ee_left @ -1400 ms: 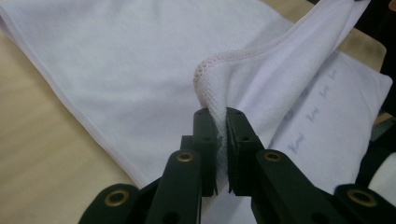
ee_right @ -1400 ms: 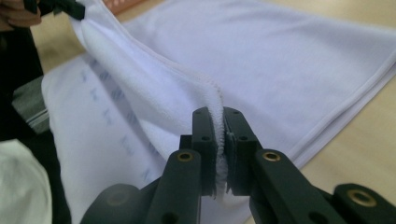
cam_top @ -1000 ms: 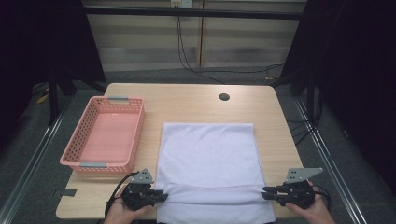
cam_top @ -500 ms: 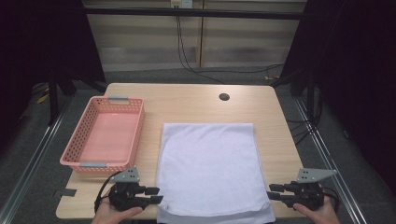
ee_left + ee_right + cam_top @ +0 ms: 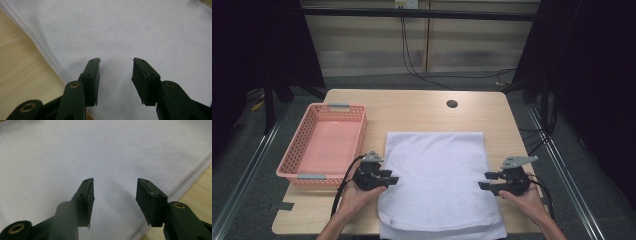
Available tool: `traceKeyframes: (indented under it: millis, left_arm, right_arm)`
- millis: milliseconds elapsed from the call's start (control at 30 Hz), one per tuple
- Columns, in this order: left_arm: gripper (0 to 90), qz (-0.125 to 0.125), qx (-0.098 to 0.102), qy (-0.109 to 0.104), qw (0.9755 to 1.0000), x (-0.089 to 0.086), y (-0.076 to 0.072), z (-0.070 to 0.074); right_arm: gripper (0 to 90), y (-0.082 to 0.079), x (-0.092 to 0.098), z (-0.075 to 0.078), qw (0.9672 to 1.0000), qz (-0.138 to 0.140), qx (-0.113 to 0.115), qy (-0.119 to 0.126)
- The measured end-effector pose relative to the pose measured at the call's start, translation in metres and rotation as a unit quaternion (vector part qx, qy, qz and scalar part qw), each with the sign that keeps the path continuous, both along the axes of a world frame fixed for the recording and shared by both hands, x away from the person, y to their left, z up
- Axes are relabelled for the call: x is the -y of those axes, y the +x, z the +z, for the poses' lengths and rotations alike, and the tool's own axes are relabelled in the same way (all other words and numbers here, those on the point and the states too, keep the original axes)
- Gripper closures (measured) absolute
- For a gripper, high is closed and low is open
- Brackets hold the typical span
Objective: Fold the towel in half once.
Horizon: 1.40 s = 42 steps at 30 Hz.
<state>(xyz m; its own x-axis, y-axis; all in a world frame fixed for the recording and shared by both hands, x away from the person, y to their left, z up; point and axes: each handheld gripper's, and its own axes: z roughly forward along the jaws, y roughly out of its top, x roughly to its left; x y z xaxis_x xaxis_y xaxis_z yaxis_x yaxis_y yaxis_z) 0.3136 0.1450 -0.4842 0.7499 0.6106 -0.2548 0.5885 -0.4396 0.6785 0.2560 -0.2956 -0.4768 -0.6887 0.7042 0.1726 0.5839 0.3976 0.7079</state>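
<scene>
Flanking white cloth (image 5: pixel 437 175): left hand-held gripper (image 5: pixel 392 179), right hand-held gripper (image 5: pixel 484 180), jaws just opening.

The white cloth (image 5: pixel 437 180) looks like a soft, matt knit with a fine weave, smooth across its middle and finished with a stitched hem along its edge (image 5: pixel 42 47). Under it the table (image 5: pixel 412 107) shows a pale wood-grain top with a low, even sheen, and beside it sits a pink basket (image 5: pixel 302 145) of moulded plastic, its walls perforated in a lattice. The left gripper (image 5: pixel 115 75) and right gripper (image 5: pixel 115 197) carry matt black plastic jaws with ribbed, rubbery-looking pads and small brass-coloured metal fastenings at the joints.
</scene>
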Motion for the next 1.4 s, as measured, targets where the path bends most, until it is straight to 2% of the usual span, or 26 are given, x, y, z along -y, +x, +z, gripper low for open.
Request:
traceKeyframes:
  millis: [33, 100, 133, 233, 300, 367, 467, 633, 667, 700, 800, 833, 900, 967, 1000, 1100, 1200, 1233, 1300, 1367, 1400]
  left_arm:
    - [55.7, 0.004, 0.002, 0.0, 1.0, 0.002, 0.003, -0.001]
    - [53.6, -0.001, 0.007, 0.024, 0.9997, 0.005, 0.011, -0.005]
    - [53.8, 0.009, 0.012, 0.026, 0.9996, 0.007, 0.014, -0.008]
    - [58.5, 0.003, 0.012, 0.026, 0.9996, 0.007, 0.019, -0.011]
    - [60.8, 0.004, 0.021, 0.027, 0.9994, 0.006, 0.018, -0.012]
    - [61.7, 0.006, 0.024, 0.026, 0.9993, 0.006, 0.016, -0.013]
    - [61.7, 0.002, 0.033, 0.037, 0.9988, 0.008, 0.01, -0.012]
    - [61.7, -0.017, 0.021, 0.024, 0.9994, 0.004, -0.006, -0.012]
    - [61.7, -0.016, 0.019, 0.018, 0.9995, 0.004, -0.009, -0.012]
    - [61.7, -0.015, 0.021, 0.023, 0.9994, 0.005, -0.013, -0.012]
    - [61.6, -0.031, 0.016, 0.028, 0.999, 0.004, -0.026, -0.01]
    - [61.6, -0.031, 0.013, 0.022, 0.9992, 0.004, -0.032, -0.01]
    - [61.6, -0.044, 0.008, 0.024, 0.9987, 0.001, -0.041, -0.009]
    - [61.6, -0.045, 0.006, 0.018, 0.9988, -0.002, -0.05, -0.01]
    - [61.6, -0.049, -0.004, 0.015, 0.9987, -0.004, -0.054, -0.009]
    - [61.6, -0.056, -0.01, 0.009, 0.9983, -0.006, -0.067, -0.009]
    - [61.6, -0.071, -0.017, 0.016, 0.9972, -0.007, -0.08, -0.007]
    - [61.5, -0.079, -0.018, 0.02, 0.9965, -0.007, -0.082, -0.006]
    - [61.5, -0.074, -0.016, 0.027, 0.9968, -0.005, -0.084, -0.004]
    - [58.3, -0.067, -0.016, 0.025, 0.9973, -0.003, -0.078, -0.004]
    - [56.9, -0.071, -0.008, 0.031, 0.997, -0.001, -0.074, -0.002]
  right_arm:
    - [47.0, 0.006, -0.002, -0.002, 1.0, -0.006, -0.002, -0.006]
    - [46.9, 0.02, -0.005, -0.009, 0.9998, -0.011, -0.01, -0.013]
    - [46.9, 0.026, -0.007, -0.012, 0.9996, -0.016, -0.01, -0.023]
    - [49.0, 0.042, -0.011, -0.019, 0.9989, -0.027, -0.012, -0.036]
    - [49.2, 0.047, -0.012, -0.02, 0.999, -0.031, -0.011, -0.032]
    - [49.7, 0.046, -0.015, -0.02, 0.9985, -0.03, -0.002, -0.045]
    - [49.4, 0.038, -0.017, -0.021, 0.9978, -0.026, 0.008, -0.06]
    - [49.6, 0.019, -0.01, -0.021, 0.9986, -0.015, 0.007, -0.051]
    - [49.5, 0.014, -0.008, -0.02, 0.9986, -0.014, 0.003, -0.05]
    - [49.5, 0.01, -0.007, -0.02, 0.9988, -0.013, 0.002, -0.048]
    - [49.5, -0.002, -0.005, -0.019, 0.9989, -0.007, -0.007, -0.047]
    - [49.5, -0.007, -0.005, -0.018, 0.9988, -0.006, -0.009, -0.047]
    - [49.6, -0.016, -0.005, -0.017, 0.9985, -0.001, -0.013, -0.054]
    - [49.6, -0.023, -0.005, -0.016, 0.9985, 0.005, -0.016, -0.052]
    - [49.7, -0.026, -0.005, -0.016, 0.9984, 0.007, -0.017, -0.053]
    - [50.8, -0.036, -0.003, -0.015, 0.9984, 0.016, -0.029, -0.044]
    - [52.6, -0.048, -0.002, -0.013, 0.9979, 0.029, -0.041, -0.042]
    - [53.5, -0.052, -0.001, -0.012, 0.9976, 0.033, -0.046, -0.041]
    - [53.9, -0.057, -0.002, -0.011, 0.9968, 0.039, -0.05, -0.048]
    - [58.8, -0.054, -0.003, -0.009, 0.9964, 0.038, -0.054, -0.053]
    - [58.2, -0.05, -0.002, -0.009, 0.9971, 0.033, -0.052, -0.046]
